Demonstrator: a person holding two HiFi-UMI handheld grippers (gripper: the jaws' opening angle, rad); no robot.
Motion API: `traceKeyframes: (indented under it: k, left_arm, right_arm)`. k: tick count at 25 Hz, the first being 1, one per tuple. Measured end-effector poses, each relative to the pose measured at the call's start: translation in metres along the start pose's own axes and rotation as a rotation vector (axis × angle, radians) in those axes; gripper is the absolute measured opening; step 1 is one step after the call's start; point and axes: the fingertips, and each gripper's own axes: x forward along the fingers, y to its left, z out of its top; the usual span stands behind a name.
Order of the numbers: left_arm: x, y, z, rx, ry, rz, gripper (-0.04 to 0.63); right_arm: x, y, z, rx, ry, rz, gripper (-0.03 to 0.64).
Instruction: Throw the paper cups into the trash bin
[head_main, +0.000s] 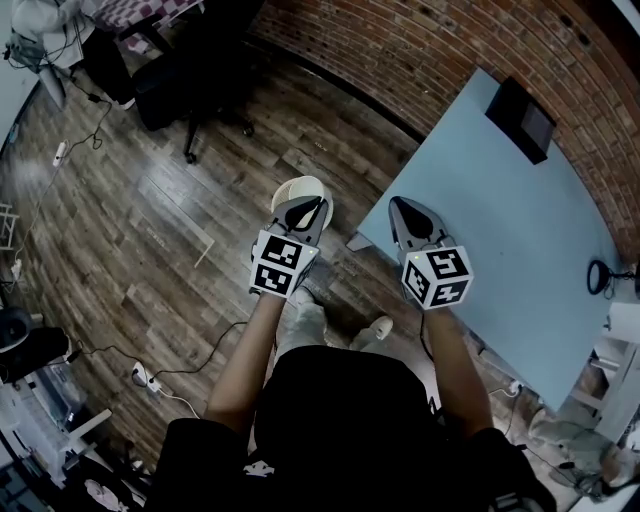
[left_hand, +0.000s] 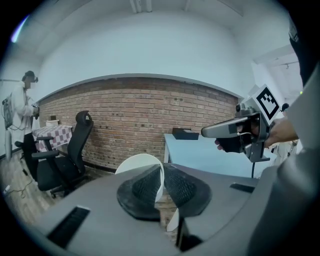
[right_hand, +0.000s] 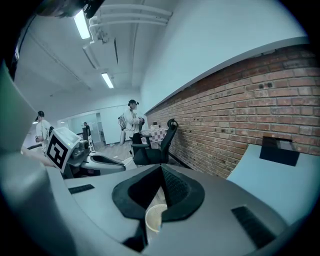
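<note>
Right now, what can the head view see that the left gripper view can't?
Only the head view: the person's shoes and left forearm. Only the left gripper view: the pale wall above the bricks, and the ribbed pads of the left gripper squeezing the paper cup at its rim. Both: that cup, the right gripper, the blue table, the black box, the black chair.

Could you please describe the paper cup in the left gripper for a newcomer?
Find the blue table by the brick wall; left of its near corner is the left gripper. The white paper cup is pinched by its wall in those jaws, jutting beyond the tips, unlike the second cup in the right gripper, unseen from above.
</note>
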Motion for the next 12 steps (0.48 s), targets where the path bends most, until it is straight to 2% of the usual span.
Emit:
traceKeyframes:
  k: [12]
  left_arm:
    - [-0.033,0.074,-0.021,-0.042,0.008,0.025,0.028]
  right_arm:
    - [0.063,0.056,0.012,-0.012,0.023,0.024,0.003]
